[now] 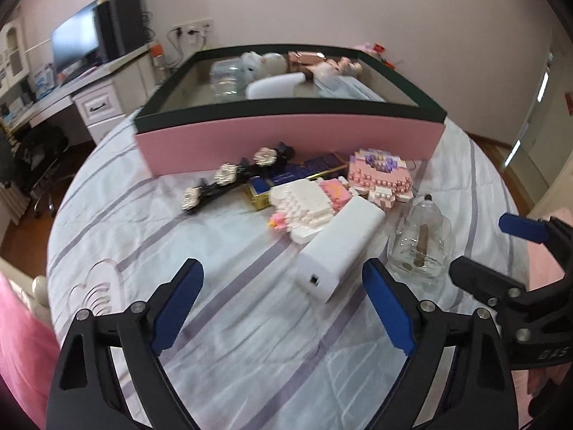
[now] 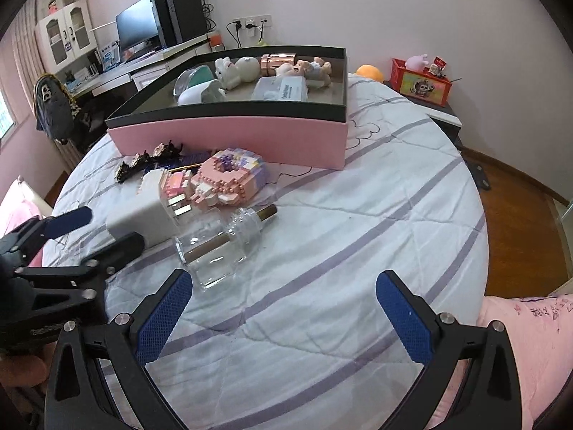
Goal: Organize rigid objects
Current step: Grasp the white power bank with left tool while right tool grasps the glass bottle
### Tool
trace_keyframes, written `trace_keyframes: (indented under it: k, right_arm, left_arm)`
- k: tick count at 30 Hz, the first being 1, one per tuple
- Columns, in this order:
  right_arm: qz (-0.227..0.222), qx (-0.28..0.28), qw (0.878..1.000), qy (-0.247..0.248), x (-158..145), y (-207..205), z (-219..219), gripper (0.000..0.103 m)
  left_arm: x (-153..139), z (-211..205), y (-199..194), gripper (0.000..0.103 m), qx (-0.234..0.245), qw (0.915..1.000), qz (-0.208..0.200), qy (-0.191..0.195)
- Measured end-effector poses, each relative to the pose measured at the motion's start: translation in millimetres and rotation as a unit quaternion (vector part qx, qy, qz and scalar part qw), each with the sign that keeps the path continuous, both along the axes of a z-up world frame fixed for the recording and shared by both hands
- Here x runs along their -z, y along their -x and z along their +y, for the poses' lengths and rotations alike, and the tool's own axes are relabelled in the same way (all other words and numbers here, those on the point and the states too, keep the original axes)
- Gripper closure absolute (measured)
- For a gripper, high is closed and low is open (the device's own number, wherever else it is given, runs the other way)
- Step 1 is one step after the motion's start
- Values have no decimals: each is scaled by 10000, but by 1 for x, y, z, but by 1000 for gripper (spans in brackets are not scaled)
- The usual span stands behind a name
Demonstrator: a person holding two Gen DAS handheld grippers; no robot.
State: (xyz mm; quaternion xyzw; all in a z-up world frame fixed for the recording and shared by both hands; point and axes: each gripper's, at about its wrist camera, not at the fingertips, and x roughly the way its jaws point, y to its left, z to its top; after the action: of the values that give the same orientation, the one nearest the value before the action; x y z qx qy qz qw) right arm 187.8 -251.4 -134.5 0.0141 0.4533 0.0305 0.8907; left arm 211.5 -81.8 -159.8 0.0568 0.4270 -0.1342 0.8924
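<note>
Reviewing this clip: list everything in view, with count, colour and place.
Box: 1, pink wall, dark rim, far on the bed; holds figurines and small containers.
Power bank: 1, white, in front of the left gripper.
Glass bottle: 1, clear, lying on its side beside the power bank.
Brick models: 2, pink-purple and white-pink, side by side before the box.
Hair clip: 1, black with pale flowers, left of the models.
Flat packs: dark blue and gold, count unclear, under the models.
Bedspread: 1, white with purple stripes.
Monitor: 1, black, on the desk at far left.
Red box: 1, on the nightstand.
Left gripper: open, empty.
Right gripper: open, empty.
</note>
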Motion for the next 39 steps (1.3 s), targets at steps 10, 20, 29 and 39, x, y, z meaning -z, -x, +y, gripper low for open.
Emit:
trace_keyframes:
  k: [10, 20, 29, 39]
  right_arm:
    - [31, -70, 9999, -125, -2, -13, 6, 0]
    - [72, -280, 9994, -197, 5, -22, 24, 0]
    - [4, -204, 9994, 285, 20, -39, 36, 6]
    - [-198, -115, 9996, 156, 11, -26, 21, 28]
  left_arm:
    - [0, -10, -11, 66, 562, 9968, 253, 503]
    - [-2, 13, 0, 72, 369, 9964, 204, 733]
    - [0, 19, -5, 69, 125, 9979, 139, 626]
    - [-3, 24, 2, 80, 123, 9965, 130, 814]
